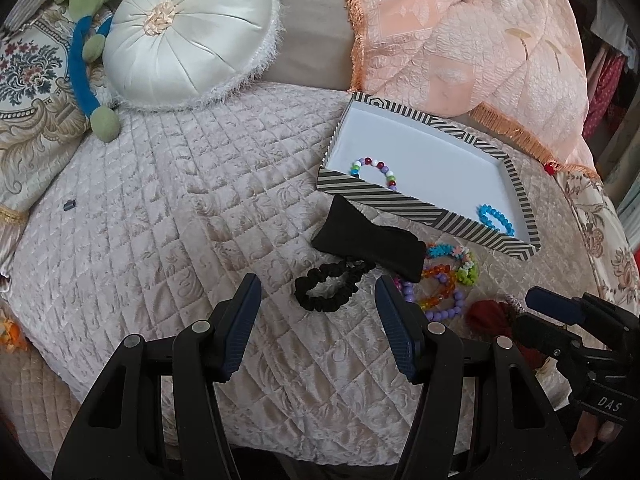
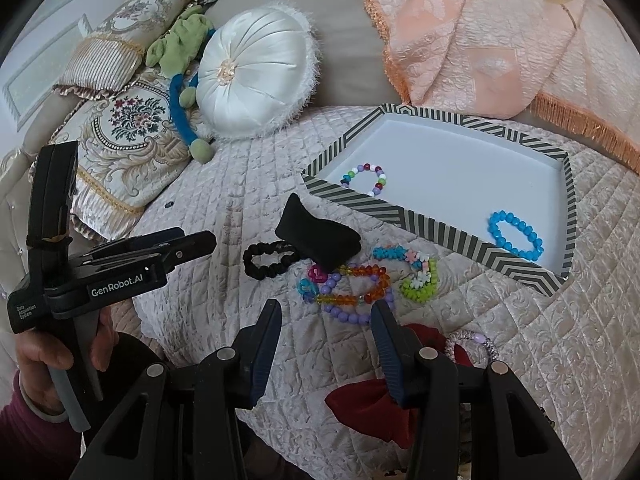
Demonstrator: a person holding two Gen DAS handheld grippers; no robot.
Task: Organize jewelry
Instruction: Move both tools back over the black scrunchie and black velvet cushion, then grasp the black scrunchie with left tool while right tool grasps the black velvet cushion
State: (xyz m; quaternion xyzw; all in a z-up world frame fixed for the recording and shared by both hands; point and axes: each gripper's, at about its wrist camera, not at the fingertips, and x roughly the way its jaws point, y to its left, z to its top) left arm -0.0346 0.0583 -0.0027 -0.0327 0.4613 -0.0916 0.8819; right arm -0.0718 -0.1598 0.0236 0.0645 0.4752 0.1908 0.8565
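A striped box with a white inside lies on the quilted bed. It holds a multicolour bead bracelet and a blue bead bracelet. In front of it lie a black pouch, a black scrunchie and a heap of bead bracelets. My left gripper is open above the scrunchie. My right gripper is open, just short of the heap, over a red scrunchie.
A white round cushion, a green and blue plush toy, patterned pillows and a peach blanket ring the bed. A pink and silver hair tie lies by the red scrunchie.
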